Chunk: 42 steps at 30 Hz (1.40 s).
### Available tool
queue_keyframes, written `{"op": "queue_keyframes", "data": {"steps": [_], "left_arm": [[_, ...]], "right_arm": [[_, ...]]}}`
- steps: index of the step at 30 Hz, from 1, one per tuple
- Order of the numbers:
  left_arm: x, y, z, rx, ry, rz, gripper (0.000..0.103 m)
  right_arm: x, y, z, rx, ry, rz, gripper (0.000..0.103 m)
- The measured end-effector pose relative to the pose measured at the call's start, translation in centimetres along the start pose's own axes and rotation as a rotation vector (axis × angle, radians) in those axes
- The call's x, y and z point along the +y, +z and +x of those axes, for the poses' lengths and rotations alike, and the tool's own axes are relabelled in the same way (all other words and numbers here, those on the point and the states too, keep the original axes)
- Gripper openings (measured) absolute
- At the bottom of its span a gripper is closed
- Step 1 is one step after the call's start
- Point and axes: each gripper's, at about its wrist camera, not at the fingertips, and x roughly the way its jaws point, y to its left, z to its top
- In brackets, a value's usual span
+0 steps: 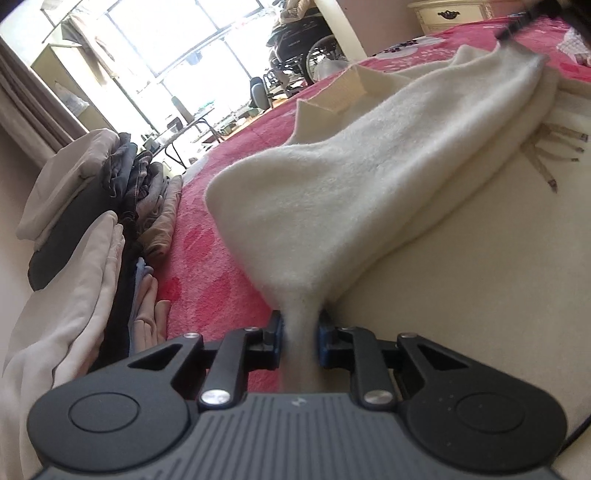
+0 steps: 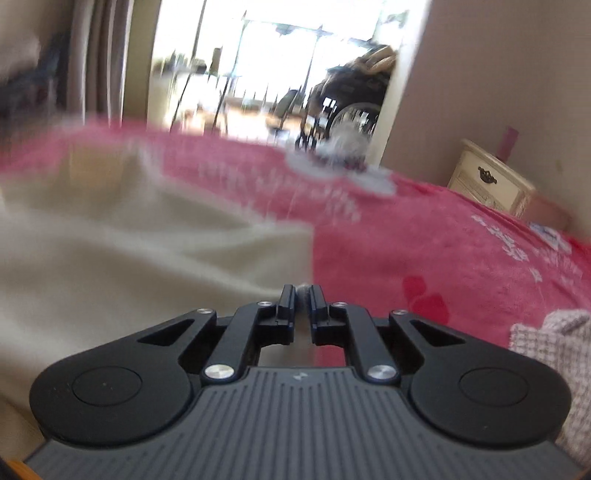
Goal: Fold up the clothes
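Note:
A cream fleece garment [image 1: 332, 184] lies spread over the pink bed cover [image 1: 218, 240]. One fold of it rises in a taut band from my left gripper [image 1: 300, 321], which is shut on a bunched piece of it. The band's far end meets a dark blurred object [image 1: 517, 20] at the top right. In the right wrist view the same cream garment [image 2: 129, 240] fills the left half, blurred. My right gripper [image 2: 303, 291] is shut, with a small tuft of the garment's edge pinched between its tips, just above the pink cover [image 2: 424, 240].
Stacks of folded clothes [image 1: 92, 206] line the bed's left side. A pale knitted cloth [image 2: 554, 369] lies at the right edge. Past the bed stand a cream nightstand [image 2: 487, 184], a wheelchair [image 1: 306, 40] and a bright window.

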Motion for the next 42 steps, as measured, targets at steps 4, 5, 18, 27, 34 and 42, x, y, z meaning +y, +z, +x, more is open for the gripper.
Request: {"op": "queue_keyframes", "data": {"steps": [4, 5, 18, 27, 34, 42], "left_arm": [[-0.3, -0.4, -0.1, -0.011, 0.001, 0.033, 0.019], [-0.3, -0.5, 0.0, -0.013, 0.001, 0.032, 0.019], [9.6, 0.9, -3.7, -0.05, -0.345, -0.375, 0.034], [9.2, 7.5, 5.8, -0.072, -0.287, -0.383, 0.04], [9.3, 6.9, 9.7, -0.083, -0.275, -0.476, 0.053], [9.9, 8.4, 12.4, -0.051, -0.248, -0.549, 0.057]], "right_arm": [[0.8, 1.7, -2.2, -0.044, 0.213, 0.104, 0.008], [1.4, 1.6, -1.8, -0.016, 0.296, 0.124, 0.008], [3.3, 0.3, 1.3, 0.157, 0.509, 0.346, 0.014], [1.3, -2.3, 2.9, 0.175, 0.348, 0.346, 0.018], [2.0, -2.7, 2.3, 0.143, 0.327, 0.264, 0.019], [1.7, -2.0, 2.3, 0.126, 0.265, 0.269, 0.018]]}}
